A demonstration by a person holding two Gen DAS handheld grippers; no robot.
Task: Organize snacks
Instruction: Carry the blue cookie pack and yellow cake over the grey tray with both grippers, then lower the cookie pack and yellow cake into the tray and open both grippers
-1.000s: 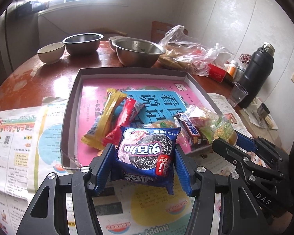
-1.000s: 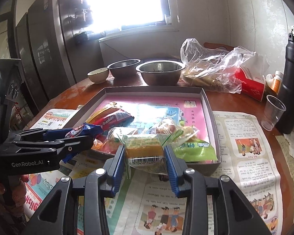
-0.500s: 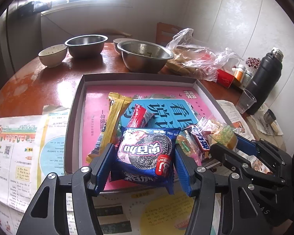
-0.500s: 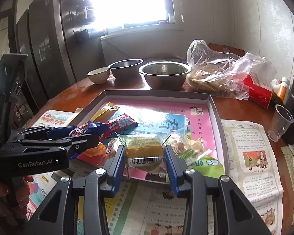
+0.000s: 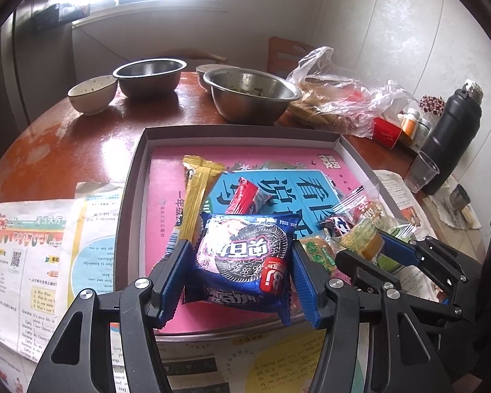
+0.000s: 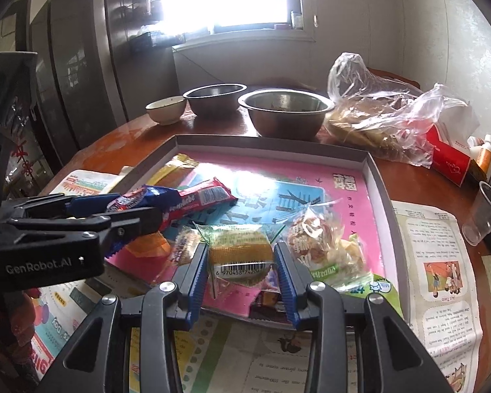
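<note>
The left gripper (image 5: 239, 262) has its blue ribbed pads clamped against both sides of a blue foil cookie packet (image 5: 245, 258), a glossy, crinkled pouch printed with a round dark sandwich biscuit; the packet is held above the near edge of the shallow grey cardboard tray (image 5: 132, 196). The right gripper (image 6: 241, 262), jaws set narrower, grips a small cake in clear film (image 6: 240, 253), yellow-brown with a barcode label facing the camera, over the tray's near right portion. The tray floor is lined with a pink and blue printed book cover (image 6: 343, 196). Lying loose on it: a long gold wafer wrapper (image 5: 196, 196) at the left, a red biscuit bar (image 6: 201, 198) beside it, and a clear bag of pale crisps (image 6: 324, 245) at the right. The tray sits on a glossy red-brown round table (image 5: 81, 137), with printed newspaper sheets (image 5: 19, 262) near it. Two dull steel bowls (image 6: 284, 111) stand far behind the tray.
</note>
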